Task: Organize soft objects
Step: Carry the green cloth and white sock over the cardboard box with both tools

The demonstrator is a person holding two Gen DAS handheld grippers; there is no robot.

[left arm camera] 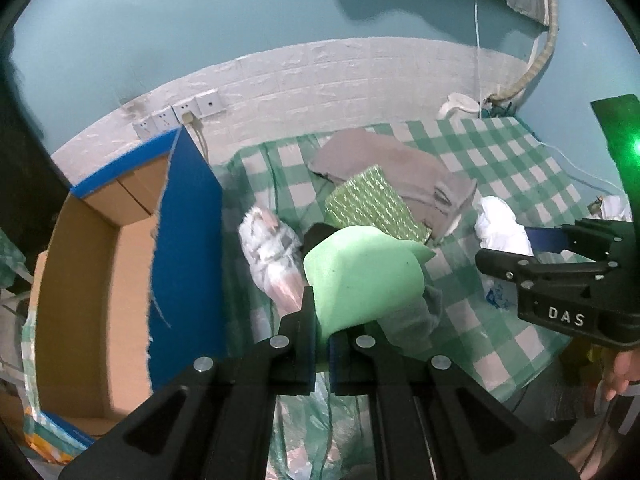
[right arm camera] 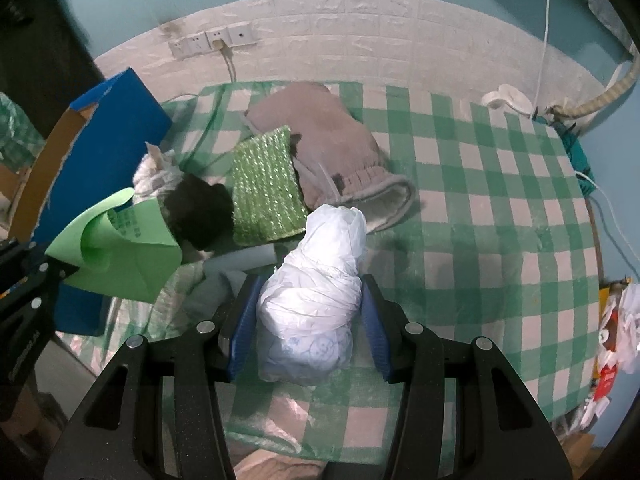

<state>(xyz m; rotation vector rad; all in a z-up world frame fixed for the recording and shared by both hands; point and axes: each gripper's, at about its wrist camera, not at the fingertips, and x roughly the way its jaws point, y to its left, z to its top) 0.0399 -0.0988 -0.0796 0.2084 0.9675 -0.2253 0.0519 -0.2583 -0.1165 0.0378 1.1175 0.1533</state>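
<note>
L gripper [left arm camera: 322, 344] pinched on curled green foam sheet [left arm camera: 360, 276]; R gripper [right arm camera: 310, 320] clamped round crinkly white plastic bundle [right arm camera: 316, 292], above checked tablecloth [right arm camera: 480, 220].

Home room, teal wall [left arm camera: 160, 40], wall sockets [right arm camera: 212, 42], checked tablecloth [right arm camera: 480, 208], cardboard box [left arm camera: 80, 280]

The black fluffy thing [right arm camera: 200, 216] sat half hidden behind the green foam sheet [right arm camera: 116, 248], too dark to make out. The open cardboard box [left arm camera: 80, 288] at the cloth's left edge ran past the picture's border. Under the white plastic bundle [right arm camera: 316, 292] the checked cloth [right arm camera: 480, 220] was covered. A hand [left arm camera: 620, 372] showed only as fingers at the right border.
</note>
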